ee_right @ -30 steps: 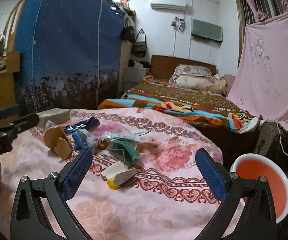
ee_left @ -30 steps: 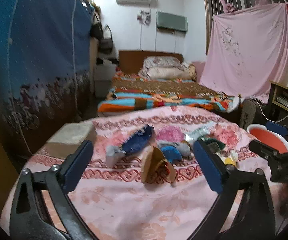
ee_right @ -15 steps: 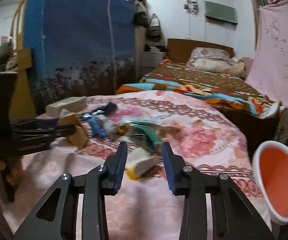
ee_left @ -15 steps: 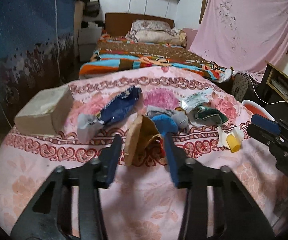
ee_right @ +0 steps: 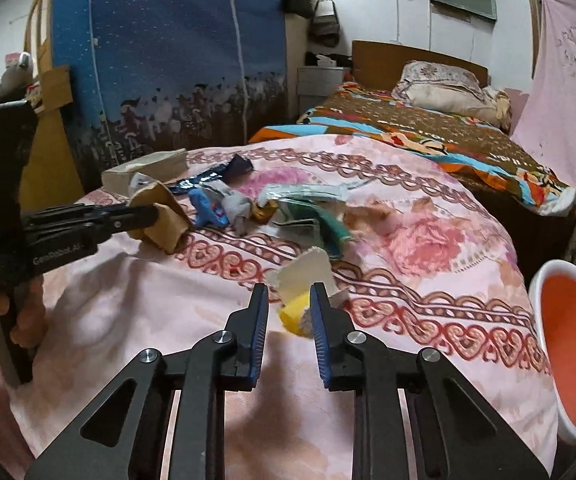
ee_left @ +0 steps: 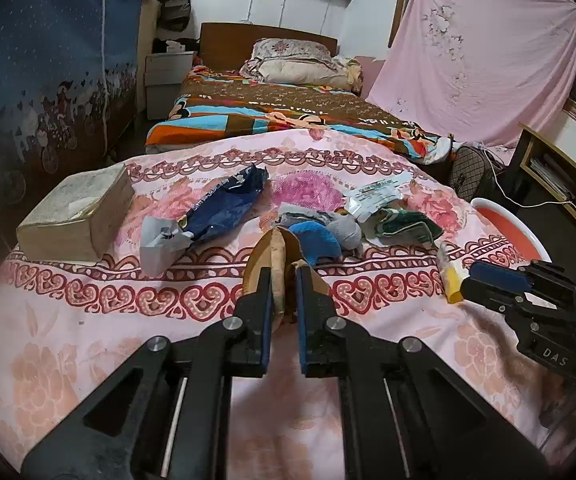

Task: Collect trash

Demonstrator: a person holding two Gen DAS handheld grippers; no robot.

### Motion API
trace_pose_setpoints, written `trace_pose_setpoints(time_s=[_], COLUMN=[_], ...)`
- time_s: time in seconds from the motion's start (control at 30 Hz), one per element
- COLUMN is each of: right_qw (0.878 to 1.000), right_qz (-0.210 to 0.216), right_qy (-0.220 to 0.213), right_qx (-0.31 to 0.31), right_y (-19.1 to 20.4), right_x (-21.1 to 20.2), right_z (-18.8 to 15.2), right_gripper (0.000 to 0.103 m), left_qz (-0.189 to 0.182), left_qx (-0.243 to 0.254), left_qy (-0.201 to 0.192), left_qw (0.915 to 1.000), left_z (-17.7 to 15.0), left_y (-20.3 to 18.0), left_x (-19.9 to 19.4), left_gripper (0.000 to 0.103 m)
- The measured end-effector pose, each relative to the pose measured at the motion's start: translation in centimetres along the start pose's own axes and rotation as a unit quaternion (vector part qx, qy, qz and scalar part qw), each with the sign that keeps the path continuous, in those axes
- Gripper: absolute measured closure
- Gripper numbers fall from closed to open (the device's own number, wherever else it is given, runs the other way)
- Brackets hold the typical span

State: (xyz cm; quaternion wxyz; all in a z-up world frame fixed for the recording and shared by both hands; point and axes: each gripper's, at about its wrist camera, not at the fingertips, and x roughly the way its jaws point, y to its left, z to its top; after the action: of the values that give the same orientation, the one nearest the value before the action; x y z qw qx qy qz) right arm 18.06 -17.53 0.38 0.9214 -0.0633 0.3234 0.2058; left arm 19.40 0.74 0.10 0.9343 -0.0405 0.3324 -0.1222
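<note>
Trash lies scattered on a pink floral bedspread [ee_left: 88,340]. My left gripper [ee_left: 282,280] is shut on a brown cardboard piece [ee_left: 272,252], which also shows in the right wrist view [ee_right: 164,216]. My right gripper [ee_right: 289,300] is shut on a white and yellow wrapper [ee_right: 303,284]; that gripper shows in the left wrist view [ee_left: 483,280]. Other trash: a dark blue bag [ee_left: 224,204], a blue and grey scrap [ee_left: 319,232], a green packet [ee_left: 399,224], a white packet [ee_left: 375,194].
A white bowl with an orange inside [ee_right: 571,356] stands off the bed's right edge; it also shows in the left wrist view [ee_left: 503,224]. A beige box [ee_left: 76,212] sits at the bed's left. A second bed [ee_left: 288,112] lies beyond.
Both grippers moved forward and down and closed from wide open: the left onto the cardboard piece, the right onto the white and yellow wrapper.
</note>
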Motion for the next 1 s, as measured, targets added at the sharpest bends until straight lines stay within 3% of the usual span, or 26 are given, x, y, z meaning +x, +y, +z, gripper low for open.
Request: trace_pose_setpoints(time_s=[0.1, 0.23, 0.43, 0.73, 1.0], right_qw=[1.0, 0.999, 1.0, 0.999, 0.997], right_qz=[-0.023, -0.019, -0.029, 0.017, 0.029], right_qy=[0.014, 0.035, 0.01, 0.044, 0.064], right_qx=[0.002, 0.014, 0.002, 0.005, 0.018], right_y=[-0.3, -1.0, -0.8, -1.4, -1.5], right_x=[0.3, 1.2, 0.4, 2.7, 3.6], right_z=[-0.3, -0.3, 0.0, 1.3, 1.1], right_gripper=[0.084, 0.084, 0.084, 0.081, 0.08], left_qz=[-0.002, -0.003, -0.01, -0.008, -0.005], left_qx=[-0.006, -0.015, -0.027, -0.026, -0.01], left_qy=[0.002, 0.011, 0.018, 0.027, 0.031], left_qw=[1.0, 0.9998, 0.9994, 0.9993, 0.9995], left_z=[0.0, 0.0, -0.1, -0.1, -0.1], left_y=[0.3, 0.6, 1.0, 0.9, 0.3], left_x=[0.2, 0.6, 0.9, 1.2, 1.2], left_gripper=[0.103, 0.103, 0.103, 0.103, 0.103])
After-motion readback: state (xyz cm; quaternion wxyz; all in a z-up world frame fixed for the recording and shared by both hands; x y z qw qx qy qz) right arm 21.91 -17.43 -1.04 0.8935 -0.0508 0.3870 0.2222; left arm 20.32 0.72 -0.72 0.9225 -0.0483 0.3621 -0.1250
